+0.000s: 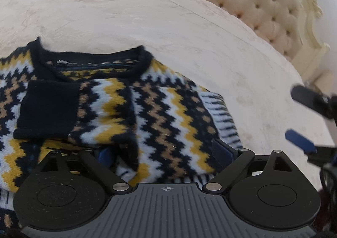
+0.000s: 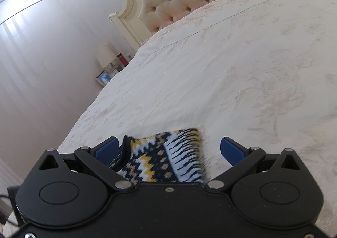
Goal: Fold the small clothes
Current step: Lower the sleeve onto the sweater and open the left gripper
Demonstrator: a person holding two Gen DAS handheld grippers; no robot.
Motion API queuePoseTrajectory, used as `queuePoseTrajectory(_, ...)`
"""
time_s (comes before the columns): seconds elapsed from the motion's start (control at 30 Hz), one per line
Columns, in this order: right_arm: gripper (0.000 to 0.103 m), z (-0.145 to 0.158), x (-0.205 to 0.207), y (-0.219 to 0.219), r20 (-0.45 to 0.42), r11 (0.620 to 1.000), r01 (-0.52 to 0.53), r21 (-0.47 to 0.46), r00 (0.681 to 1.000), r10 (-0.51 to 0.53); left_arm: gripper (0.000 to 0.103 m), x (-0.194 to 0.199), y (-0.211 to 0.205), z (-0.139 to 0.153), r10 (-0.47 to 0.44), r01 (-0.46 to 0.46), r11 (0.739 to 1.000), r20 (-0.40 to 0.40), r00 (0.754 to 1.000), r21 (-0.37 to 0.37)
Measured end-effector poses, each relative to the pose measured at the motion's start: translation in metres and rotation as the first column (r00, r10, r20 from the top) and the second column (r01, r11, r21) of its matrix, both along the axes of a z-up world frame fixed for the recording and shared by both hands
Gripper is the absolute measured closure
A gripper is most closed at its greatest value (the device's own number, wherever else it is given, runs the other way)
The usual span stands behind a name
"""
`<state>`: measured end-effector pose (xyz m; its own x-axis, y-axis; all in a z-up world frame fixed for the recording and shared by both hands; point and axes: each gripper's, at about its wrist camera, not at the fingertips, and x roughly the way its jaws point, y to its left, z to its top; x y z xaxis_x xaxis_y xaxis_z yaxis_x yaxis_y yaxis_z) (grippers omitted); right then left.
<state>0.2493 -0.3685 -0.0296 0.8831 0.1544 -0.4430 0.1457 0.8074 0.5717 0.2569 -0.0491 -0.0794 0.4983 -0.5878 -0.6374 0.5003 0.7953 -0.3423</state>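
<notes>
A small knit sweater (image 1: 147, 101) with navy, yellow, white and tan zigzags lies on the cream bedspread (image 1: 147, 16), collar away from me. One sleeve with a navy cuff (image 1: 48, 109) is folded across its front. My left gripper (image 1: 166, 151) is open, its blue fingers spread wide over the sweater's near part. My right gripper (image 2: 168, 149) is open too, with a corner of the sweater (image 2: 168, 158) lying between its fingers, not pinched. The right gripper also shows at the right edge of the left wrist view (image 1: 303, 118).
A tufted cream headboard (image 1: 263, 0) stands at the bed's far end. A nightstand with a lamp (image 2: 106, 56) and a framed picture (image 2: 103, 77) is beside the bed. Wide bedspread lies beyond the sweater.
</notes>
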Motion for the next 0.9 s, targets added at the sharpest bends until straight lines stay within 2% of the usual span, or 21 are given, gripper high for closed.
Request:
queuePoseTrajectory(0.07,0.001,0.001,-0.001,-0.003,0.004,1.000,0.012,0.002,1.000,-0.012,0.000,-0.003,-0.010,0.002,-0.015,0.014,1.000,0.014,1.000,0.028)
queuePoseTrajectory(0.13,0.001,0.003,-0.003,-0.006,0.010,1.000,0.027,-0.008,1.000,-0.027,0.000,-0.004,-0.024,0.004,-0.036,0.034,0.997,0.035,0.999,0.063)
queuePoseTrajectory(0.27,0.001,0.006,-0.008,-0.018,0.024,0.997,0.069,-0.031,0.997,-0.068,0.000,-0.014,-0.046,0.005,-0.115,0.093,0.978,0.109,0.987,0.189)
queuePoseTrajectory(0.4,0.001,0.007,-0.011,-0.029,0.032,0.992,0.109,-0.056,0.994,-0.107,0.000,-0.016,-0.052,0.000,-0.163,0.133,0.961,0.106,0.981,0.243)
queuePoseTrajectory(0.47,0.001,0.005,-0.009,-0.027,0.021,0.992,0.103,-0.072,0.995,-0.101,0.000,-0.015,-0.041,-0.004,-0.161,0.141,0.970,0.089,0.983,0.196)
queuePoseTrajectory(0.53,0.001,0.004,-0.006,-0.022,0.016,0.994,0.083,-0.073,0.997,-0.082,0.000,-0.013,-0.025,-0.002,-0.148,0.140,0.984,0.069,0.987,0.112)
queuePoseTrajectory(0.57,0.001,0.004,-0.004,-0.018,0.014,0.995,0.067,-0.076,0.998,-0.066,0.000,-0.012,-0.013,-0.002,-0.143,0.141,0.989,0.055,0.988,0.046)
queuePoseTrajectory(0.7,0.001,0.004,0.001,0.003,0.003,0.993,-0.016,-0.114,1.000,0.016,0.000,-0.006,0.023,0.001,-0.104,0.104,0.991,0.008,0.995,-0.089)
queuePoseTrajectory(0.77,0.001,0.003,0.003,0.015,-0.008,0.988,-0.058,-0.140,0.998,0.057,0.000,-0.005,0.040,0.001,-0.081,0.079,0.991,-0.010,0.997,-0.112)
queuePoseTrajectory(0.9,0.001,0.000,0.006,0.040,-0.024,0.970,-0.139,-0.201,0.990,0.137,0.000,-0.003,0.065,0.004,-0.073,0.068,0.992,-0.043,0.996,-0.104)
